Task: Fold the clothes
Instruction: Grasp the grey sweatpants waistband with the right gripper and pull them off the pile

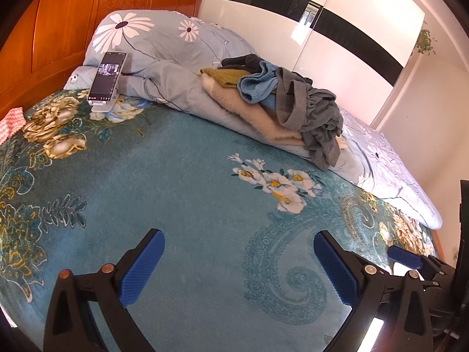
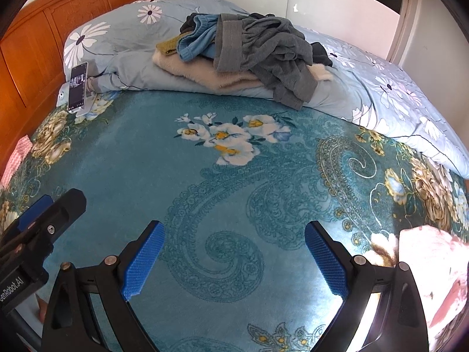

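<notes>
Bedroom, bed with a teal flowered blanket (image 2: 140, 158) spread flat, an orange wooden headboard (image 1: 58, 38) at one end and a glossy white wardrobe (image 1: 337, 44) with a black band along the far side. The pile of clothes (image 2: 249, 50) sits on a rolled pale-blue quilt (image 2: 117, 44) across the blanket from both tools, well apart from them: a grey garment (image 1: 313, 111) with a broad waistband on top, trailing down the front of the roll, a blue knit (image 1: 258, 83) beside it, a mustard piece (image 1: 222, 76) and something dark behind, all on a folded cream blanket (image 1: 263, 123). Left gripper (image 1: 239, 259) stands wide, nothing between its blue pads (image 1: 140, 267); right gripper (image 2: 234, 252) likewise wide and empty, both hovering over bare blanket. Nothing is folded yet, by my reading; the step in hand looks to be fetching the first garment. The grey one is the natural pick, being uppermost and loose. Best taken by the waistband, one tool at each end, so it lifts as one piece and comes down flat on the open teal area. Pinching the bunched middle risks dragging the blue knit along, since the two overlap. Obstacles: a phone (image 1: 107, 76) propped on a white stand near the headboard, close to the left end of the quilt, easy to knock on a wide sweep. A pink-and-white cloth (image 1: 11, 123) lies at the blanket's edge by the headboard. The quilt roll is soft and may sag under a pull.
</notes>
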